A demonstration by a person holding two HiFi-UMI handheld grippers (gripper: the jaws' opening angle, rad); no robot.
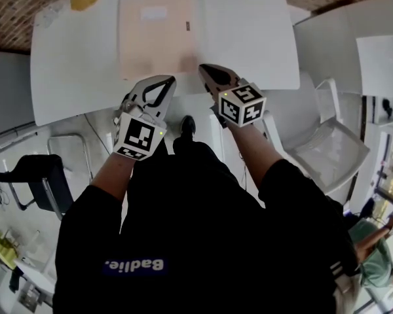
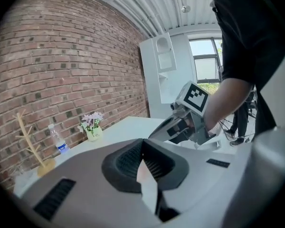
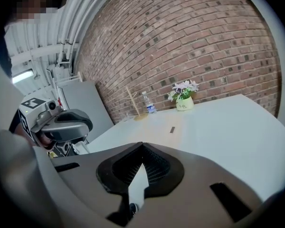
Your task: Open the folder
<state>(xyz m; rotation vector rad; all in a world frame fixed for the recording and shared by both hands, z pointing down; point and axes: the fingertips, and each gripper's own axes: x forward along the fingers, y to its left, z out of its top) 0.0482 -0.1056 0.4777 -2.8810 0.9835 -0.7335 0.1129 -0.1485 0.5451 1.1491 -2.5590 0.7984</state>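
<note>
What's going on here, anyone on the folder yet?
A person stands at a white table with a two-jaw gripper in each hand. The left gripper and right gripper are both shut and empty, side by side over the table's near edge. The pale folder lies flat and closed just beyond them, and neither gripper looks to be touching it. Opening has not begun.
</note>
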